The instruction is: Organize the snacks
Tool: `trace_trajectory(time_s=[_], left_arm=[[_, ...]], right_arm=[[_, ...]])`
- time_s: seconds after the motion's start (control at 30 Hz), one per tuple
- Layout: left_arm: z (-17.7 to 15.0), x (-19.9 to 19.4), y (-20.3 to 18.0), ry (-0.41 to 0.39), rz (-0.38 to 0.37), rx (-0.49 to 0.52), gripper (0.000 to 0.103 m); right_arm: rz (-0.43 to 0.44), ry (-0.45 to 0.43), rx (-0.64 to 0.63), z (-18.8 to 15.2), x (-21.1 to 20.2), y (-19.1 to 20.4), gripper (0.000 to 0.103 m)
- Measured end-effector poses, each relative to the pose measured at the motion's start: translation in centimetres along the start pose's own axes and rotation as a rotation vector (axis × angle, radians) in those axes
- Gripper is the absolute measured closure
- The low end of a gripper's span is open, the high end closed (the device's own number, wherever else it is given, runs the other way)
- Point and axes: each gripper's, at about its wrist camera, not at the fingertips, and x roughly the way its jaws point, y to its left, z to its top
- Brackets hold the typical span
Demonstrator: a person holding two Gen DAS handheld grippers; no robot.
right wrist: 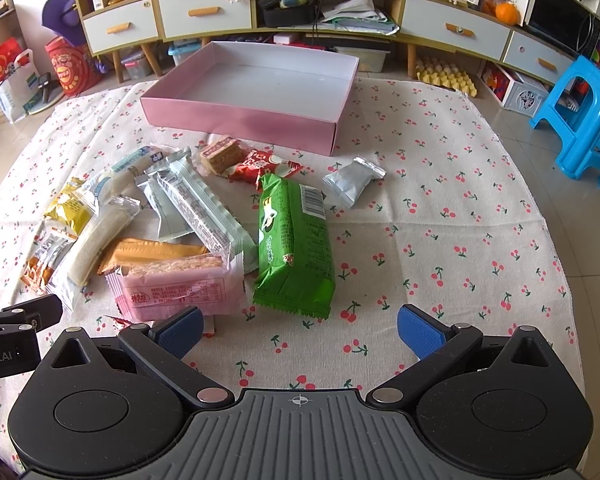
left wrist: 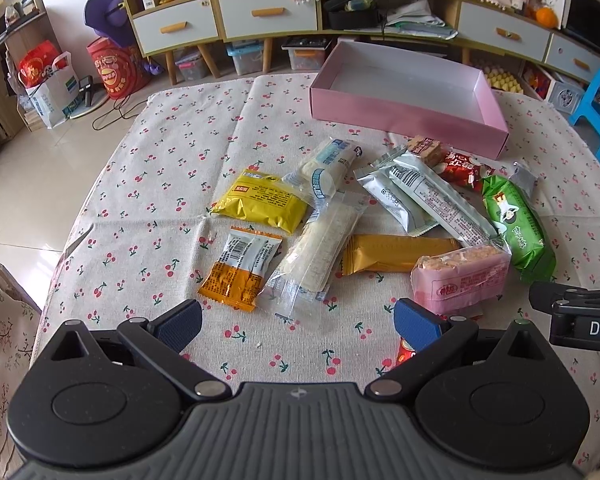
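Crinkly foil snack packets (left wrist: 384,216) (mostly oblong) on cherry-print cloth (left wrist: 148,200), shallow pink cardboard box (right wrist: 244,116), both grippers' (left wrist: 298,324) (right wrist: 300,326) ribbed fingers apart

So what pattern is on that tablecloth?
Small red cherries with green stems on the pale beige tablecloth, clearest in the right wrist view.

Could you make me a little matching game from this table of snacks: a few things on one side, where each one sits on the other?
Things:
1. pink box
2. green packet
3. small silver packet
4. yellow packet

Places:
A. off alone on the cloth, apart from the pile
B. at the far side of the table, open, nothing in it
C. at the left edge of the pile
D. at the right edge of the pile, nearest the right gripper

Pairs: 1-B, 2-D, 3-A, 4-C
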Motion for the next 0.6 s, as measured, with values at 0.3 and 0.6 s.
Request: trace_trajectory(time_s=[0.3, 0.6], left_arm=[[0.04, -0.03, 0.00, 0.002, 0.000, 0.000, 0.001], [0.15, 0.13, 0.42, 0.019, -0.022, -0.016, 0.001]], right_arm=[[0.000, 0.002, 0.001, 0.14, 0.04, -0.03, 0.000], [-0.035, 0.009, 0.003, -0.14, 0.40, -0.05, 0.000]])
